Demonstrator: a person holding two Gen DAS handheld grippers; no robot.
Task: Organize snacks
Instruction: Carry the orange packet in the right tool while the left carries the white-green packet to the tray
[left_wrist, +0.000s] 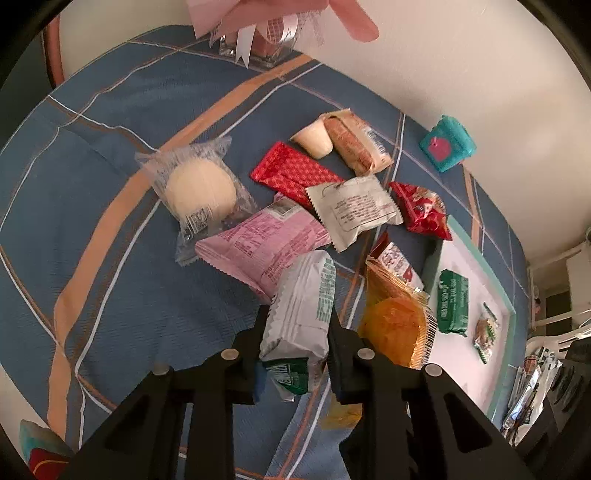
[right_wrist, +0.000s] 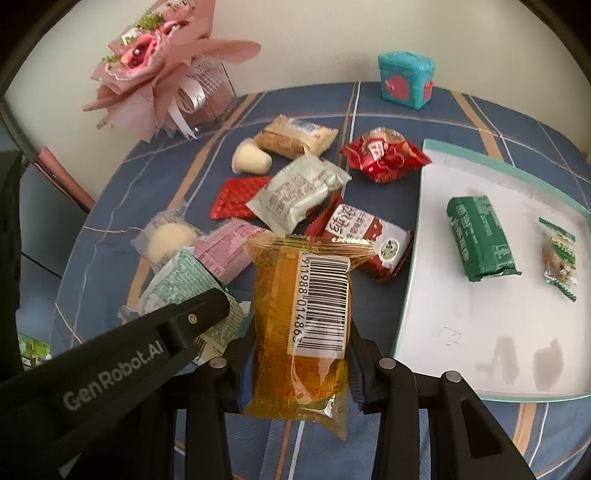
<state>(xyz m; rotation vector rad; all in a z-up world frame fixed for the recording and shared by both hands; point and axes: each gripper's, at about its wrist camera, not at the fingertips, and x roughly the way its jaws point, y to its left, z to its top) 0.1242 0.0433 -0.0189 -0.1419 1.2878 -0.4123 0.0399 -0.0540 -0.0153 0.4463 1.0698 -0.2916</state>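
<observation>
While both pairs of tongs are loaded, the step in hand looks like carrying picked snacks toward the tray: the left tongs (left_wrist: 295, 332) are clamped on a white-and-green packet (left_wrist: 301, 314), and the right tongs (right_wrist: 301, 354) are clamped on an orange packet (right_wrist: 301, 325) with its barcode facing up. Both packets appear lifted just above the pile of loose snacks on the blue plaid tabletop (left_wrist: 110, 184). Next, I judge, each packet must travel right to the white tray (right_wrist: 480, 332) and be released onto bare tray floor, clear of the green packet (right_wrist: 480, 240) and the small nut bar (right_wrist: 559, 258) already lying there. The right wrist view shows the tray's open floor and the left tongs from the side; the left wrist view shows the round pale bun (left_wrist: 199, 192) and pink packet (left_wrist: 266, 247) more plainly.
</observation>
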